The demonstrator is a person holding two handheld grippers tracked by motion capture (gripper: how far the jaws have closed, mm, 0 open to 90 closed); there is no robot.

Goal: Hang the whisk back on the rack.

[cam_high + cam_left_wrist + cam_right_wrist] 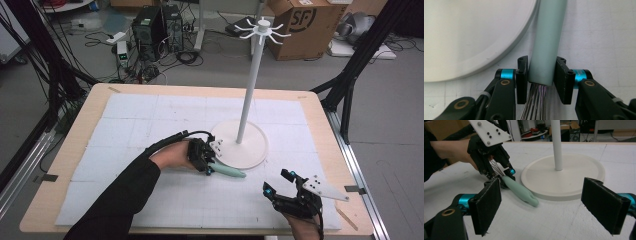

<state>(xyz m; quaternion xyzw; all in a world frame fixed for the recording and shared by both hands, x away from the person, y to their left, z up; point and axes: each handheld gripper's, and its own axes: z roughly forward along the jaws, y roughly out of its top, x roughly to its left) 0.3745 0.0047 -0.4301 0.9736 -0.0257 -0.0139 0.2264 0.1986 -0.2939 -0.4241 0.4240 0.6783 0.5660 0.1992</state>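
Observation:
A whisk-like tool with a pale green handle (227,171) lies on the white mat beside the stand's round base (252,150). My left gripper (206,167) is shut on the handle (547,37) at the end where thin metal wires (535,100) come out; both pads (522,75) press its sides. The handle's rounded tip (534,202) rests on the mat and points toward my right gripper. My right gripper (276,181) hovers near the front right of the table. It is open, with nothing between its pads (487,206).
A tall white stand rises from the base, its pole (248,90) topped by a ring of hooks (261,27). The gridded mat (150,120) covers most of the wooden table. Beyond the table are cables, computers and a cardboard box (305,25) on the floor.

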